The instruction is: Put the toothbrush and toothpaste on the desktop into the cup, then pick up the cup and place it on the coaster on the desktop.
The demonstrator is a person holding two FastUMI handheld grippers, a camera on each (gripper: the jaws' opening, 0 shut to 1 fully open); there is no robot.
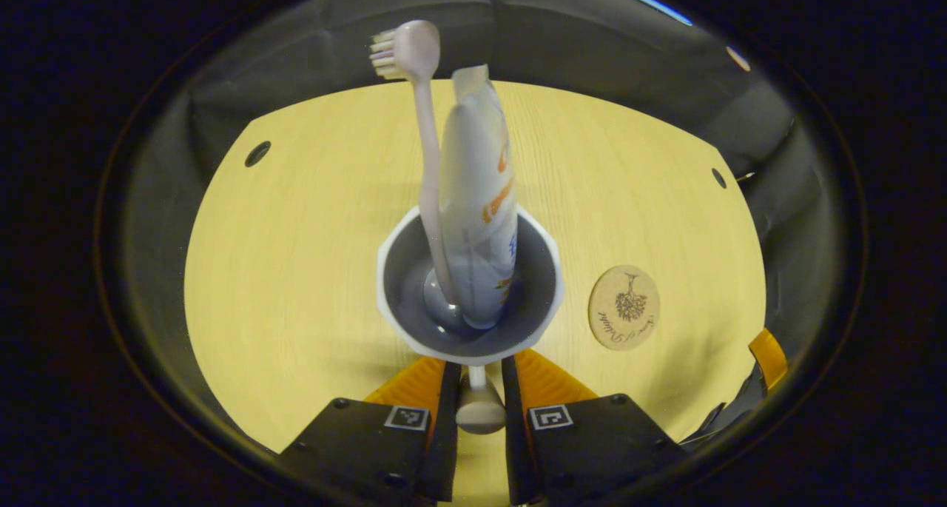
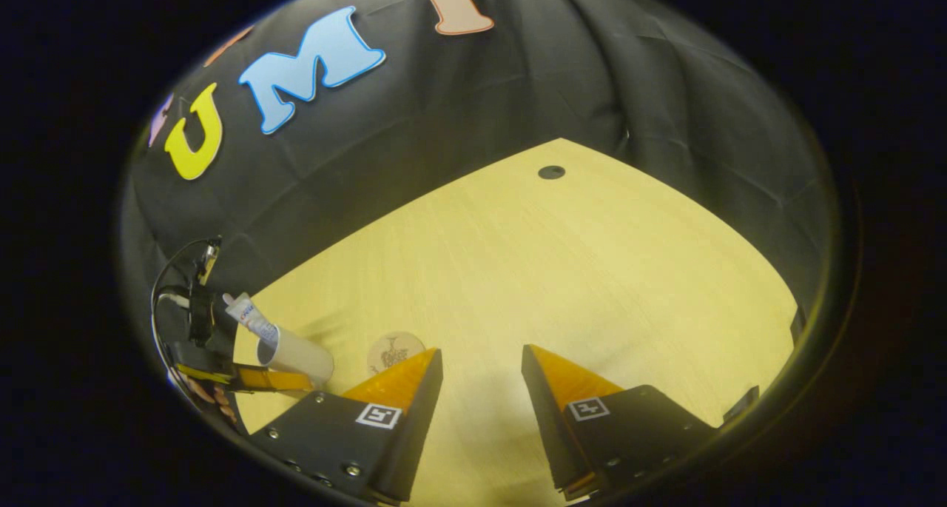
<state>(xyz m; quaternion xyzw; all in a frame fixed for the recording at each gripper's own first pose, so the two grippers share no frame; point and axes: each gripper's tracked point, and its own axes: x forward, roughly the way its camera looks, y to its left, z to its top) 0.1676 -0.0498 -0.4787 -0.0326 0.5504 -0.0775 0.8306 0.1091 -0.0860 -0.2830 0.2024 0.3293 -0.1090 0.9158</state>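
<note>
A white cup [image 1: 468, 285] with a grey inside holds a pale pink toothbrush [image 1: 425, 159], bristles up, and a white toothpaste tube [image 1: 481, 196], both upright. My left gripper [image 1: 479, 370] is shut on the cup's white handle [image 1: 479, 407] at its near side. A round cork coaster [image 1: 624, 307] lies on the table just right of the cup. In the right gripper view the cup [image 2: 296, 355] with the tube [image 2: 251, 318] sits at the far left, beside the coaster [image 2: 396, 350]; whether it touches the table I cannot tell. My right gripper [image 2: 481, 351] is open over bare wood.
The yellow wooden table [image 1: 296, 270] has small dark holes near its far corners [image 1: 257, 153]. Black cloth walls close it in at the back. A finger of the other gripper [image 1: 766, 355] shows at the table's right edge.
</note>
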